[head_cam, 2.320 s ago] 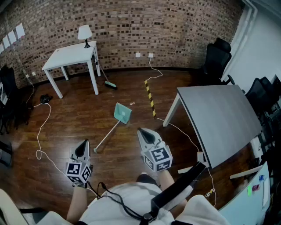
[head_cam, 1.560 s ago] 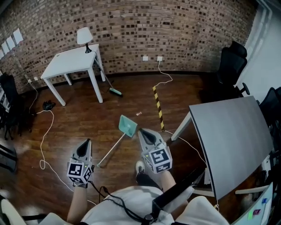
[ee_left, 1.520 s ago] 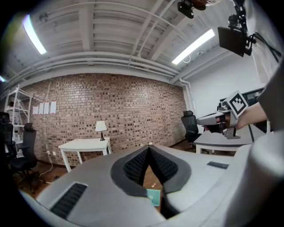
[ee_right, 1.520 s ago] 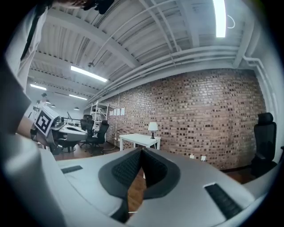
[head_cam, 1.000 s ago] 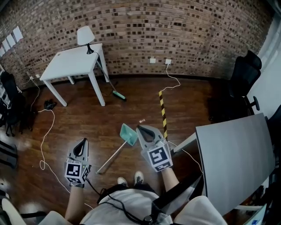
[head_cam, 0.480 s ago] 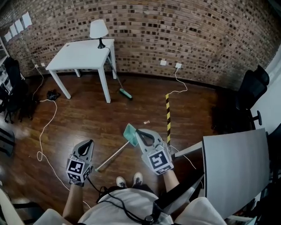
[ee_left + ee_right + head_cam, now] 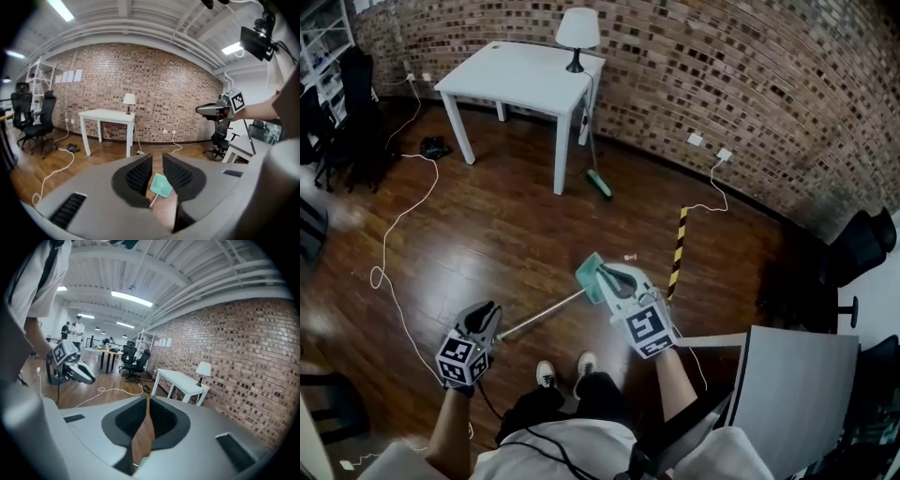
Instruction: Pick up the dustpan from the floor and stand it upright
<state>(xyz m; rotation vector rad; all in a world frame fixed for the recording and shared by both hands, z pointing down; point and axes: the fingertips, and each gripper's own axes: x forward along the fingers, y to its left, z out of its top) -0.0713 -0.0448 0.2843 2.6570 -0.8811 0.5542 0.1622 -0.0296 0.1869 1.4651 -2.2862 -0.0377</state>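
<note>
On the wooden floor (image 7: 487, 234) the teal dustpan (image 7: 589, 280) lies flat. Near it hover left gripper (image 7: 490, 310) and right gripper (image 7: 605, 273), jaws just opened slightly, nothing between them.

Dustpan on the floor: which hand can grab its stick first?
Probably left. The left tool, jaws just opening, sees the dustpan through its gap, handle nearest, not gripped. The right tool, also just opening, empty, hovers over the pan end.

Wooden floor (image 7: 487, 234) with dustpan (image 7: 586, 276), striped tape (image 7: 678, 251)
</note>
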